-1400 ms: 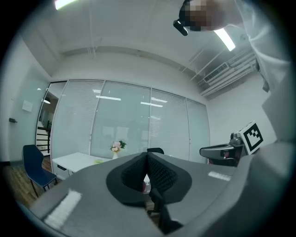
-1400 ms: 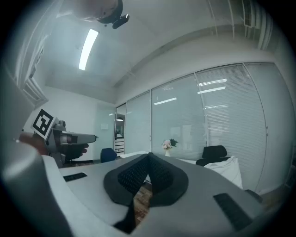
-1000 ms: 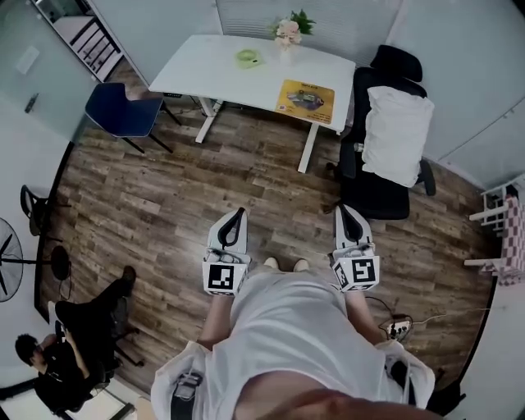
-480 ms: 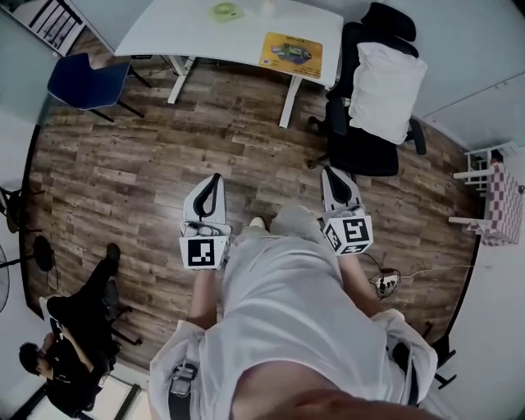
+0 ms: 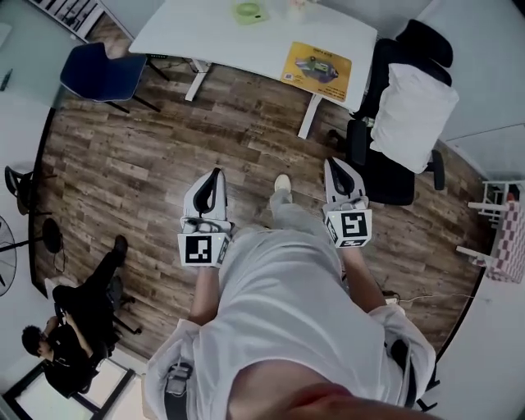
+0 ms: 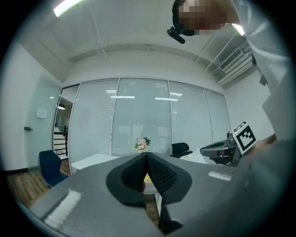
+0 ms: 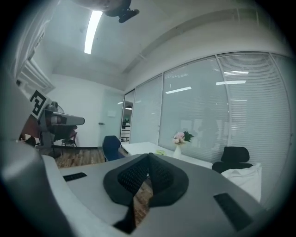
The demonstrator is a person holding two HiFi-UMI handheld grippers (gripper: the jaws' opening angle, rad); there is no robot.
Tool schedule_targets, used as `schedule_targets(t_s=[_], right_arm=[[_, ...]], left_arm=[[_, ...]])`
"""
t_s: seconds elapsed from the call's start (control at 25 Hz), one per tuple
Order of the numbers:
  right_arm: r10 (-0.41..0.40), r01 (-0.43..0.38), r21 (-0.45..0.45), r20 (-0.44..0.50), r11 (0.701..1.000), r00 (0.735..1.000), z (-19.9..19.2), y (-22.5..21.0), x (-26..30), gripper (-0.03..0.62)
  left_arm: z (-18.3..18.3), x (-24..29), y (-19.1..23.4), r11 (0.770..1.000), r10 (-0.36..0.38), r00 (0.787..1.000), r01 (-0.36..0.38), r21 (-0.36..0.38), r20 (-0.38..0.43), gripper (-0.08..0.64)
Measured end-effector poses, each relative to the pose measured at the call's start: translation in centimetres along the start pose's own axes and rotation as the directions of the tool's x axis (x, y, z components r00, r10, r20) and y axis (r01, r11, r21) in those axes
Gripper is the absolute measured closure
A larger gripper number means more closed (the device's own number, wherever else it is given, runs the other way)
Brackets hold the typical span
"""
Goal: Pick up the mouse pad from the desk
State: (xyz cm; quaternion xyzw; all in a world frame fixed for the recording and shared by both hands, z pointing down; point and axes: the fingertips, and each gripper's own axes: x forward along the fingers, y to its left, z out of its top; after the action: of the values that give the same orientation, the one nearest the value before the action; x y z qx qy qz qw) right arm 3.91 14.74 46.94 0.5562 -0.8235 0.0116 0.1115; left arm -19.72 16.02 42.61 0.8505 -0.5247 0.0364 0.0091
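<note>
The yellow mouse pad [image 5: 318, 64] lies on the right part of the white desk [image 5: 205, 33], far ahead of both grippers. The left gripper [image 5: 215, 174] and the right gripper [image 5: 335, 164] are held side by side at waist height over the wooden floor, pointing at the desk. In the left gripper view the jaws [image 6: 147, 155] are pressed together with nothing between them, and a sliver of the yellow mouse pad [image 6: 147, 178] shows behind them. In the right gripper view the jaws [image 7: 148, 156] are also shut and empty.
A blue chair [image 5: 102, 72] stands at the desk's left end, and a black office chair with a white cloth [image 5: 410, 115] at its right. A green object [image 5: 248, 11] and a flower vase [image 6: 142, 143] sit on the desk. A person [image 5: 74, 328] sits at lower left.
The person has stepped forward, one foot now ahead. Both grippers have been carried toward the desk, still shut and side by side.
</note>
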Motion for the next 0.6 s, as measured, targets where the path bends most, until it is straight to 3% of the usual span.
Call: schedule_targets(t_s=[0.24, 0.44, 0.6], right_arm=[[0.048, -0.048, -0.028, 0.003, 0.998, 0.999, -0.2, -4.9, 9.1, 0.591], [0.089, -0.088, 0.028, -0.048, 0.996, 0.995, -2.2, -6.9, 14.5, 0.591], [0.096, -0.102, -0.04, -0.135, 0.994, 0.986, -5.4, -7.7, 18.8, 0.589]], left_arm=[[1.2, 7.8, 2.0, 0.996, 0.056, 0.998, -0.054, 0.07, -0.017, 0.565], [1.9, 12.2, 3.0, 0.992, 0.083, 0.996, -0.081, 0.094, -0.014, 0.565], [2.0, 15.1, 3.4, 0.991, 0.082, 0.996, -0.08, 0.103, -0.017, 0.565]])
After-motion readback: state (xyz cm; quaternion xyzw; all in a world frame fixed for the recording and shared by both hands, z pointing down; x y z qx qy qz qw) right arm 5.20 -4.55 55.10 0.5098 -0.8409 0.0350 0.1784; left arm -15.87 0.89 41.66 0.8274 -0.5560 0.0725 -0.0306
